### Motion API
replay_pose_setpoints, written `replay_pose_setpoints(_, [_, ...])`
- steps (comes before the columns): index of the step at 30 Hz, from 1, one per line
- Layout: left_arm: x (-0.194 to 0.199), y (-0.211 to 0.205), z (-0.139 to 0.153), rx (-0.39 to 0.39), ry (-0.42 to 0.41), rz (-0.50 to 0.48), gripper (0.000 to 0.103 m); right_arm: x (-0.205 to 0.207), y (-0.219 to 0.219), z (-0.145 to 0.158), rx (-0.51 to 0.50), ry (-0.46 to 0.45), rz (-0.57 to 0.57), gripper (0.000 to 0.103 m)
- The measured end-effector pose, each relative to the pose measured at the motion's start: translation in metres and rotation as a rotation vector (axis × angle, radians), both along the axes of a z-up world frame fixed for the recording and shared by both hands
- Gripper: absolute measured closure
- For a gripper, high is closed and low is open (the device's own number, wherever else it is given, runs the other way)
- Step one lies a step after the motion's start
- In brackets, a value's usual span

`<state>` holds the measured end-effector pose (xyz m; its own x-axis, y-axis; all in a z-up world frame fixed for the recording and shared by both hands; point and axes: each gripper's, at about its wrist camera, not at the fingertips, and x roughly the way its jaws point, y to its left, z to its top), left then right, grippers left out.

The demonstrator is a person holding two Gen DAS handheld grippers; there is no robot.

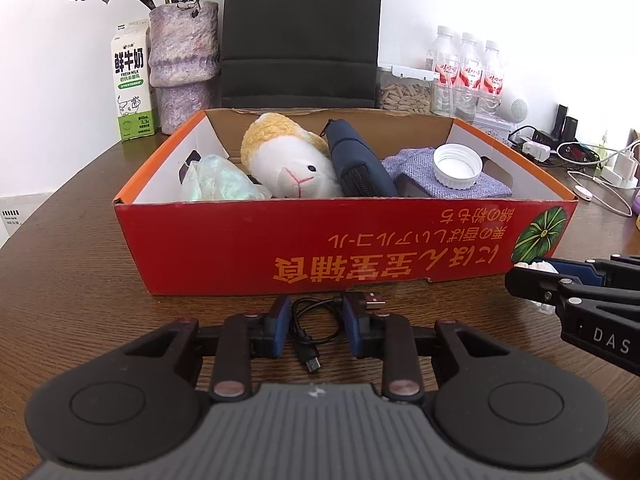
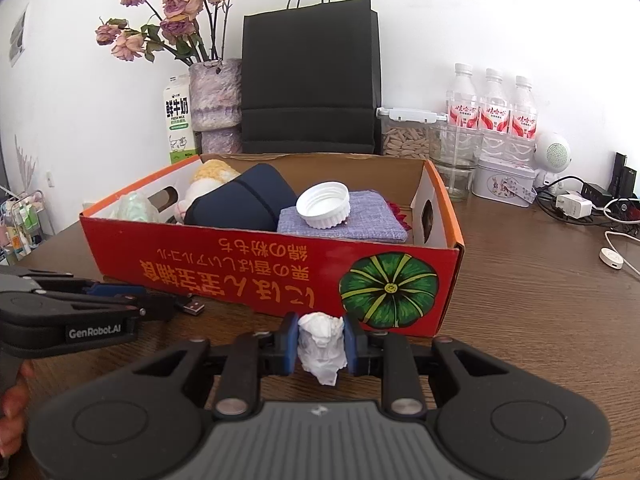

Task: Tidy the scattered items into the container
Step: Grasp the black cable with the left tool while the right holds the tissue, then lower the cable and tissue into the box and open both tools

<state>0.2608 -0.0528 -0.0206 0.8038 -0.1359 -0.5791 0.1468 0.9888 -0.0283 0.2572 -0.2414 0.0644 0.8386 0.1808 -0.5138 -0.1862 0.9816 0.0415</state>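
Observation:
A red cardboard box [image 1: 280, 240] [image 2: 200, 264] with an orange rim stands on the brown table. In it lie a plush sheep [image 1: 292, 164], a navy pouch [image 1: 356, 160], a lilac cloth [image 1: 416, 168] with a white lid [image 1: 458, 166] on top, and a pale plastic bag [image 1: 216, 180]. In front of the box my left gripper [image 1: 316, 304] [image 2: 176, 304] rests low on the table, shut on a coiled black USB cable [image 1: 316, 332], whose plug [image 1: 372, 302] pokes out past the right finger. My right gripper [image 2: 320, 320] [image 1: 516, 276] is shut on a crumpled white tissue [image 2: 322, 344] by the box's front right corner.
Behind the box stand a vase of dried roses [image 1: 184, 64], a milk carton [image 1: 132, 80], a black paper bag [image 2: 310, 80], a seed container [image 2: 408, 136] and three water bottles [image 2: 492, 104]. Chargers and cables [image 2: 580, 208] crowd the far right. A hand [image 2: 12, 400] shows at lower left.

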Motion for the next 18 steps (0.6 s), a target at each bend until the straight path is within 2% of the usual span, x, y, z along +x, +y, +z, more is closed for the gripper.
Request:
replay_pose_setpoints(9, [-0.020, 0.000, 0.008, 0.021, -0.091, 0.029, 0.074, -0.006, 0.003, 0.003, -0.025, -0.042, -0.011, 0.081])
replay_pose_setpoints(13, [-0.035, 0.004, 0.019, 0.001, -0.155, 0.051, 0.075, -0.014, 0.009, 0.006, -0.060, -0.091, -0.012, 0.081])
replay_pose_setpoints(18, [-0.044, 0.008, 0.032, -0.045, -0.200, 0.058, 0.075, -0.032, 0.012, 0.019, -0.042, -0.192, -0.010, 0.081])
